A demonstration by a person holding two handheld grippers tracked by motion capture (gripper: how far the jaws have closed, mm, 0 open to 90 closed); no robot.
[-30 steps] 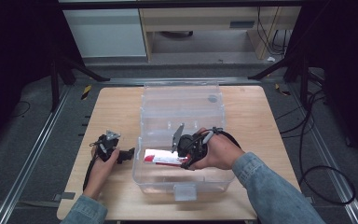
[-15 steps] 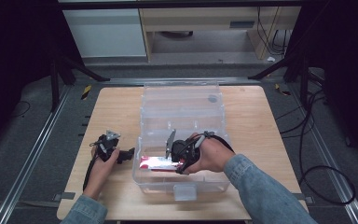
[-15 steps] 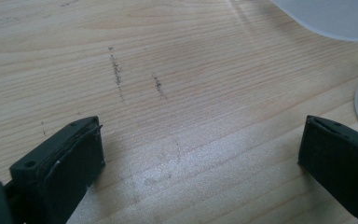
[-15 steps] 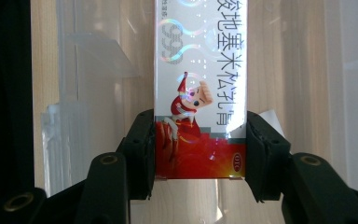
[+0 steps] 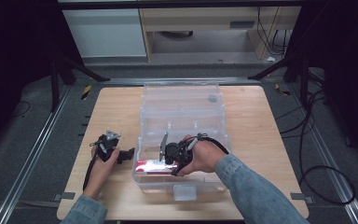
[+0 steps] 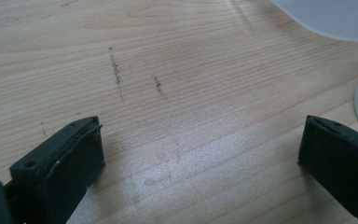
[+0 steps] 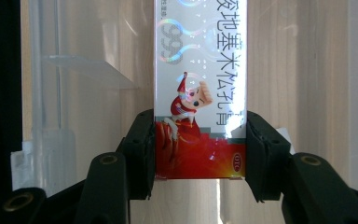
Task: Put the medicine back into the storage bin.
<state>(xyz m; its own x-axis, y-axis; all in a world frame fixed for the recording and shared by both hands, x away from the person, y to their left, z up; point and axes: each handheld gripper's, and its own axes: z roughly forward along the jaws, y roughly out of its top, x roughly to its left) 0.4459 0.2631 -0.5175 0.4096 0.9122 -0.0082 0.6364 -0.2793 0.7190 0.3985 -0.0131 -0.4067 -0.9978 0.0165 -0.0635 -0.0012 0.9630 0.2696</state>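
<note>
1. Your right gripper (image 5: 161, 161) is clamped on the red-and-white box (image 7: 199, 88); both pads press its long sides near the red end.
2. Box sits low inside the clear bin (image 5: 182, 100), in the near-left compartment, about 7 o'clock of the bin's centre. Can't tell if it's touching the bin floor yet.
3. Done, by my read: box picked and carried into the bin.
4. Left: set it down flat, let go, pull out w/o snagging the divider.
5. Your left gripper (image 6: 200, 154) hangs spread and empty over bare table (image 6: 177, 65), at 9 o'clock of the bin.
</note>
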